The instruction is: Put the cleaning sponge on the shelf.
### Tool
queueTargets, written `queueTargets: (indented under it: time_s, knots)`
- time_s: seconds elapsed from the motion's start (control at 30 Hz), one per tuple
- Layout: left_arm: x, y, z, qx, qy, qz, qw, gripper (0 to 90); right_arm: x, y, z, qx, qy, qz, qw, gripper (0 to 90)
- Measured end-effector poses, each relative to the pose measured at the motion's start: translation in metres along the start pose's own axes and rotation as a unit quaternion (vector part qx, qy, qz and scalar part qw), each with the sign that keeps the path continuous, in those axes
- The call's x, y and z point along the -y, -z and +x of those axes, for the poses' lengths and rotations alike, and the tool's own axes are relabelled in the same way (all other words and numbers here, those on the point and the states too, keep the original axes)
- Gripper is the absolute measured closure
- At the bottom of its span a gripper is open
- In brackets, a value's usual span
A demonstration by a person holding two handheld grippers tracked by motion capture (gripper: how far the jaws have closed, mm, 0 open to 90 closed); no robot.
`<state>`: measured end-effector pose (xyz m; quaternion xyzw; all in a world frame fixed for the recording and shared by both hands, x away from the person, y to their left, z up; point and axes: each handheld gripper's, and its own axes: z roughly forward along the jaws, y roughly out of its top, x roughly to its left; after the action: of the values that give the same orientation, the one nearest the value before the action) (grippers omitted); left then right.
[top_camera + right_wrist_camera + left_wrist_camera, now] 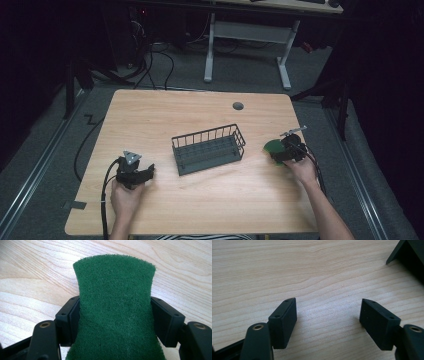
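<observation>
A green scouring pad point(115, 312) sits between the jaws of the right gripper point(115, 320), near the right edge of the table point(165, 115); in the right gripper view its fuzzy face stands up between the two black jaws, its sides pinched inward where they press on it, and its upper end spreads wider above them over the pale wood. In the high view the same pad point(272, 146) shows as a small green patch just left of the right gripper point(289, 149), which the person's right hand point(302, 170) holds low over the table, a cable trailing back along the forearm. To the left of the pad, apart from it and about in the middle of the table, stands a dark wire basket point(209, 148) with a solid floor, set at a slight angle to the table's edges. Farther left, well apart from the basket, the left hand point(126, 197) rests the left gripper point(134, 172) on the table, its grey three-cornered plate on top. In the left gripper view its jaws stand wide apart with bare wood between them, and a dark corner point(409, 255) of something shows at the upper right.
</observation>
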<state>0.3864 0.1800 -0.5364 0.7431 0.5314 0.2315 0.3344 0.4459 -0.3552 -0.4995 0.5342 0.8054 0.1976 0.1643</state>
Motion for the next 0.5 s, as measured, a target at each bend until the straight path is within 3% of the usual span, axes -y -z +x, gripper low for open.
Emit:
queueTargets:
  time_s: [0.5]
  knots:
    - [0.000, 0.000, 0.000, 0.000, 0.000, 0.000, 1.0000, 30.7, 0.000, 0.015, -0.001, -0.025, -0.007, -0.025, 0.9994, 31.5]
